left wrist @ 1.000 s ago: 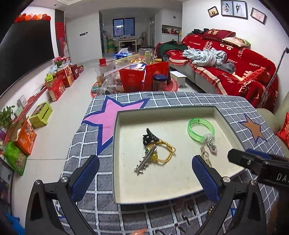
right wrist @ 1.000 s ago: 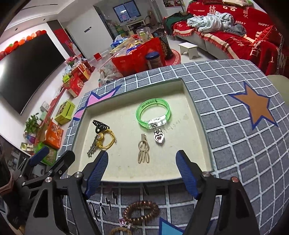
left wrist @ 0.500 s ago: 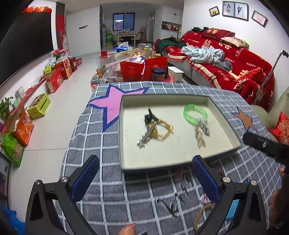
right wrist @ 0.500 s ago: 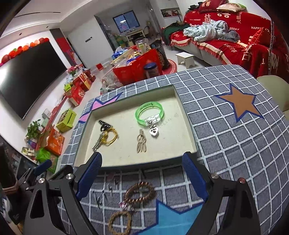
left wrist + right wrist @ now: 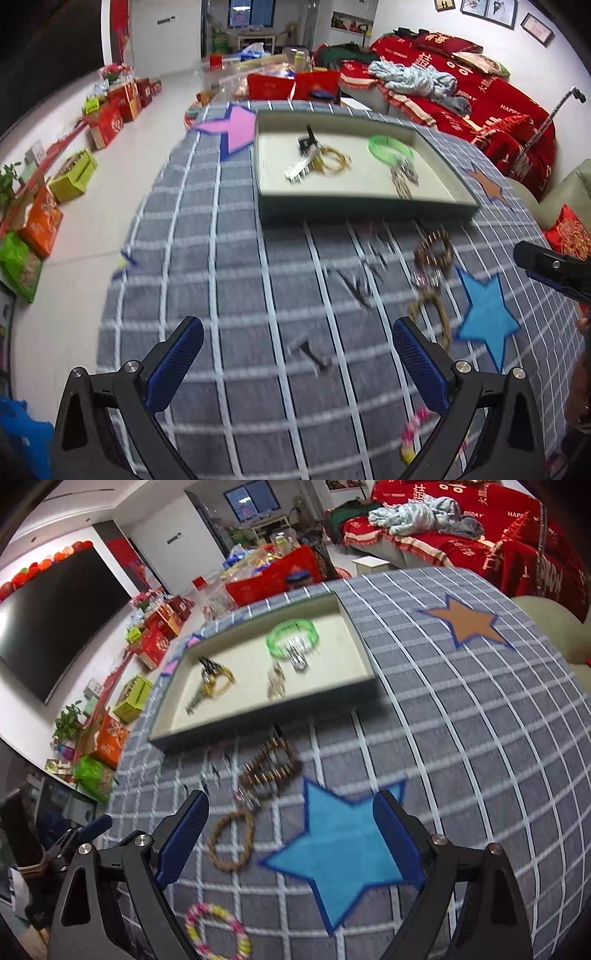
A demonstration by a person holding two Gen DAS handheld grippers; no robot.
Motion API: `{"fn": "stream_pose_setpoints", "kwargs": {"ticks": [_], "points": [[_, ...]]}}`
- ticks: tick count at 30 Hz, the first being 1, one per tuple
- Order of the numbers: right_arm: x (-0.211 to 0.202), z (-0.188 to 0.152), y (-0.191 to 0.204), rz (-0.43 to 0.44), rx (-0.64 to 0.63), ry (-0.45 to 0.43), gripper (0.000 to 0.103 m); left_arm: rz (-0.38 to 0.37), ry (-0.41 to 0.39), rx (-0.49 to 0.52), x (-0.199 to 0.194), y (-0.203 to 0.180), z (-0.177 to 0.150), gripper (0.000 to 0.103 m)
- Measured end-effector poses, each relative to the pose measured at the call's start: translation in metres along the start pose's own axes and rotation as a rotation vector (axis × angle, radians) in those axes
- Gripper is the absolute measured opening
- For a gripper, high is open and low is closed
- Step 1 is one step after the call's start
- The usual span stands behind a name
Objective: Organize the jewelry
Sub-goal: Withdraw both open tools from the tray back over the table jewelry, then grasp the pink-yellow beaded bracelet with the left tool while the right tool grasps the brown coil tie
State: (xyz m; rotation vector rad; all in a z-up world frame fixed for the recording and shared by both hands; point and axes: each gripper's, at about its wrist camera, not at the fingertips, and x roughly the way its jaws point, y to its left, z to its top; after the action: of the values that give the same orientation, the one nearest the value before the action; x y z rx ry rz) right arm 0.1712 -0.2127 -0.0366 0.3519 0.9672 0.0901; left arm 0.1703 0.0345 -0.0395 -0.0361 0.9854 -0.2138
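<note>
Left gripper: jaws spread wide, nothing between them, poised over bare checked cloth.
Right gripper: jaws likewise spread wide and empty, over the blue star on the cloth.
Tray: sits on the worktop at 12 o'clock from both grippers, well apart from them; it already holds a green bangle, a yellow cord ring with a key-like piece and two small metal charms.
Loose pieces: a brown bead bracelet lies just in front of the tray's near wall; a woven tan ring lies nearer; a pink-and-yellow cord bracelet lies nearest of all, at the bottom edge of the right wrist view.
Key relation: seen from the right gripper, the tan ring is at about 10 o'clock, just beside the left fingertip; the bead bracelet is at 11 o'clock, farther out.
Same pieces from the left gripper: both sit at about 1 o'clock, beyond its right fingertip, the tan ring nearer than the beads.
Long axis: the tan ring is stretched roughly toward the tray; motion blur hides finer detail.
Nearer arm: the right one, by my reading, for the tan ring.
Likely next move: a slight shift toward 10 o'clock, then a descent to straddle the ring's rim.
Small dark clips: scattered between the grippers and the tray, too blurred to identify.
</note>
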Motion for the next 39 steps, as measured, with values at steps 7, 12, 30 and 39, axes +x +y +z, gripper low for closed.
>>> {"fn": "stream_pose_setpoints", "kwargs": {"ticks": [7, 12, 30, 39], "points": [[0.001, -0.033, -0.010, -0.040, -0.018, 0.042, 0.092, -0.042, 0.038, 0.046, -0.004, -0.019, -0.033, 0.103], [0.004, -0.035, -0.013, -0.040, -0.009, 0.046, 0.092, -0.055, 0.045, 0.091, -0.008, -0.034, -0.045, 0.103], [0.048, 0.011, 0.008, -0.085, -0.101, 0.040, 0.088, -0.036, 0.066, 0.184, -0.001, -0.068, -0.063, 0.103], [0.079, 0.024, 0.015, -0.113, -0.184, 0.081, 0.067, -0.028, 0.072, 0.231, 0.004, -0.078, -0.064, 0.103]]}}
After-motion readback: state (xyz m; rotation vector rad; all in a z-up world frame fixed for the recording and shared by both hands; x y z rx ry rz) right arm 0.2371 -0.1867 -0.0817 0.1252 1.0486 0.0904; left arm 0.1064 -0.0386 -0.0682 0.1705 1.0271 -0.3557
